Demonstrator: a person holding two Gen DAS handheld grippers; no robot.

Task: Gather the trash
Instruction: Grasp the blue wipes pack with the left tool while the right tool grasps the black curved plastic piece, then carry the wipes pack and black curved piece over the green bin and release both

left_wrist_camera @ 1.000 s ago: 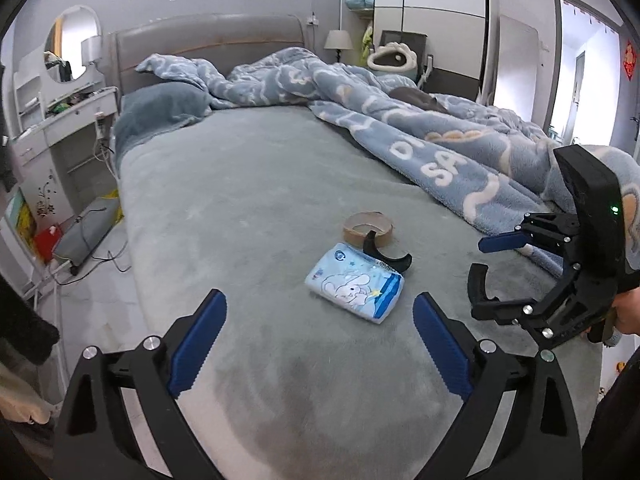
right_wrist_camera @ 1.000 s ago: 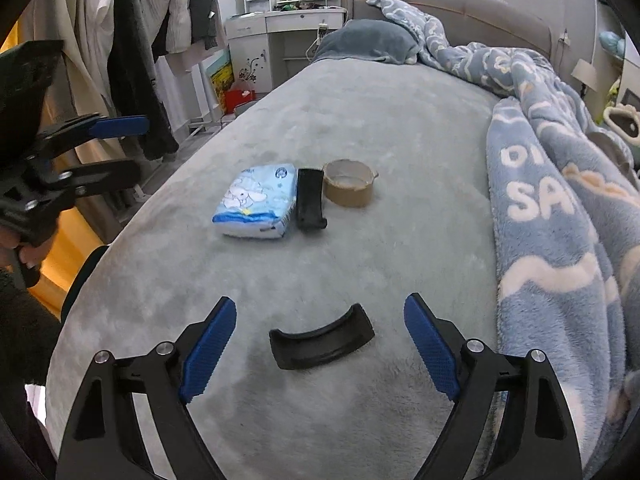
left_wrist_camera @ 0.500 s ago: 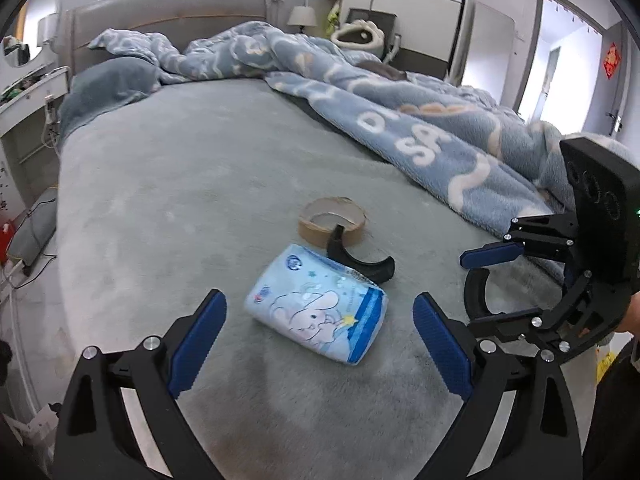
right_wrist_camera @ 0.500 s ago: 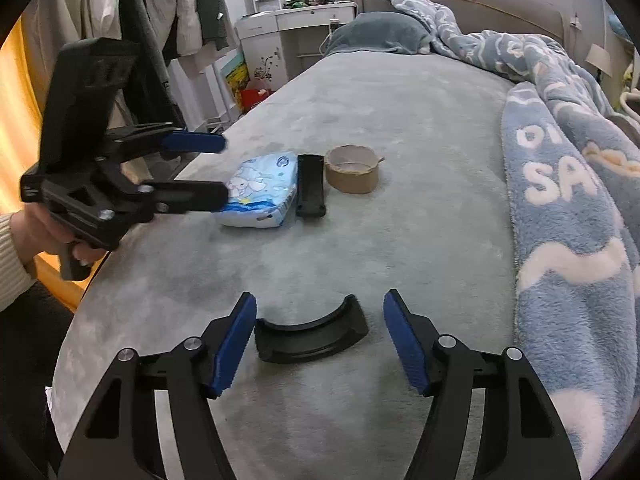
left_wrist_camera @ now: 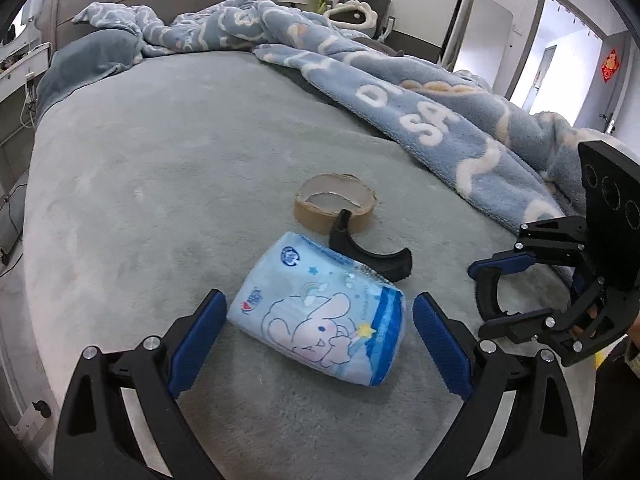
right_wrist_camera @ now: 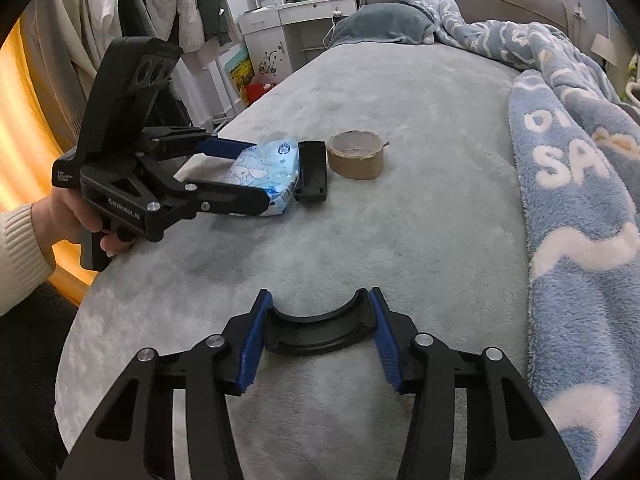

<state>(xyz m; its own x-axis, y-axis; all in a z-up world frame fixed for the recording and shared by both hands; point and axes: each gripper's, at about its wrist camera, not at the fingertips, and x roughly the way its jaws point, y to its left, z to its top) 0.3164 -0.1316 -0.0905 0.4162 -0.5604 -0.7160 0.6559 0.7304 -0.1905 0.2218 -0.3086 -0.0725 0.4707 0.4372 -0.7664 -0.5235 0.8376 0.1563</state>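
Observation:
A light blue tissue pack (left_wrist_camera: 320, 320) with a cartoon rabbit lies on the grey bed. My left gripper (left_wrist_camera: 320, 338) is open and straddles it, pads apart from its sides; the right wrist view shows the same gripper (right_wrist_camera: 240, 172) around the pack (right_wrist_camera: 276, 160). Beyond the pack lie a black curved plastic piece (left_wrist_camera: 372, 256) and a brown tape roll (left_wrist_camera: 336, 208). My right gripper (right_wrist_camera: 320, 332) is closing, and its blue pads touch both ends of a second black curved piece (right_wrist_camera: 320, 336) that rests on the bed.
A rumpled blue blanket (left_wrist_camera: 440, 120) covers the right side of the bed, close to my right gripper (left_wrist_camera: 494, 292). A person's hand (right_wrist_camera: 72, 216) holds the left gripper at the bed's edge. A white dresser (right_wrist_camera: 300, 28) and hanging clothes (right_wrist_camera: 180, 12) stand beyond.
My left gripper came forward and down until the tissue pack sat between its open fingers. The right gripper's jaws closed in from wide apart onto the ends of the black curved piece.

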